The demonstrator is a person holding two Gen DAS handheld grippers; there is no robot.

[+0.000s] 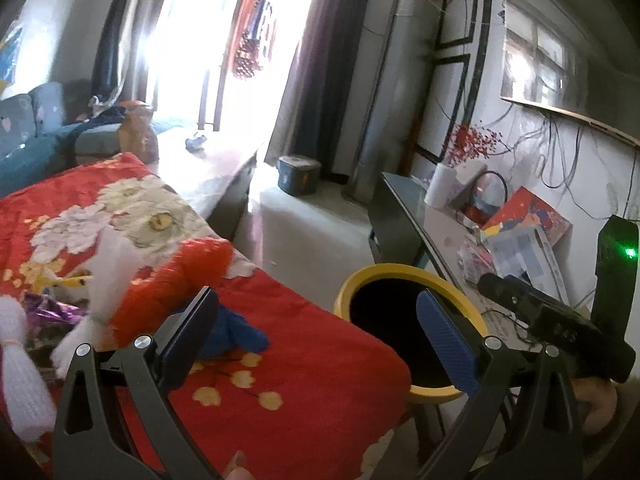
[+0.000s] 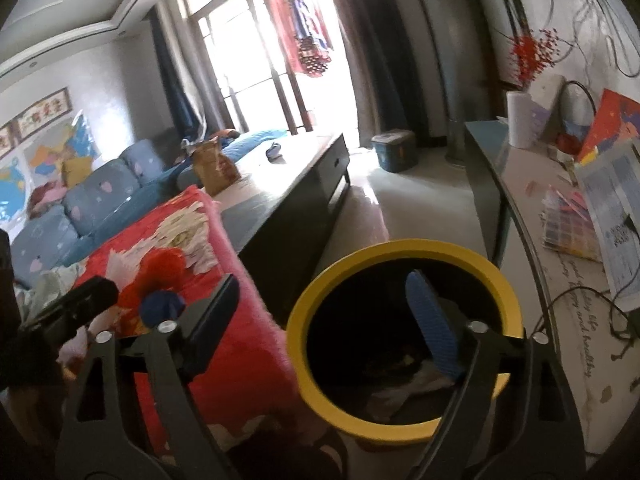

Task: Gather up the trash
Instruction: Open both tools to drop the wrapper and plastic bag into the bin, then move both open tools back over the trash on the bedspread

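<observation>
A yellow-rimmed bin with a dark inside stands beside a table under a red flowered cloth. In the right wrist view the bin holds crumpled white paper at its bottom. My left gripper is open and empty, over the cloth's edge and the bin. A blue scrap lies by its left finger. White foam netting, white tissue and a purple wrapper lie on the cloth at left. My right gripper is open and empty above the bin mouth.
A dark low table and a blue sofa stand behind. A side desk at right carries papers, a paper roll and cables. A small teal box sits on the floor by the curtain.
</observation>
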